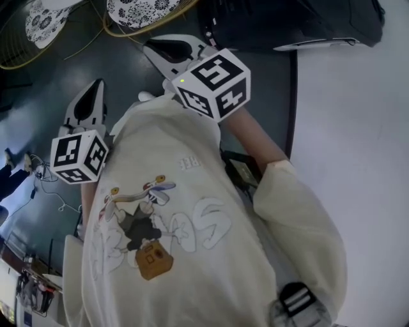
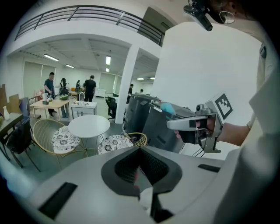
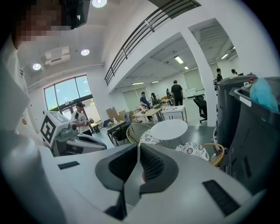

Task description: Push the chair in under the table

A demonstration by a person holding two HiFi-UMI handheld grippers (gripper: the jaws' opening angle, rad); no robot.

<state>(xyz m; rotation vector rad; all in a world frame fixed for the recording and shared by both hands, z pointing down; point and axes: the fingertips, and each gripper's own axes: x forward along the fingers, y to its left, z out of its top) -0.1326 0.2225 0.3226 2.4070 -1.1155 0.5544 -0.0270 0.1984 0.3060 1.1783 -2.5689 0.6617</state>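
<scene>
Left gripper (image 2: 139,164) and right gripper (image 3: 139,159) are both pressed together, nothing pinched. They're held up by the person's chest, which looks like an idle carry, not a push. The near chair (image 2: 117,142) and far chair (image 2: 54,138) stand beside the round table (image 2: 89,125), well apart from both grippers. Can't tell which is meant.

The head view's top edge cuts off the near chair (image 1: 140,9) and the far chair (image 1: 43,24), leaving only cushions and bits of rim. The person's sweatshirt (image 1: 192,243) hides the floor beneath. In the left gripper view the left gripper (image 2: 140,151) covers the near chair's legs. The people (image 2: 90,87) beyond are too small to make out.
</scene>
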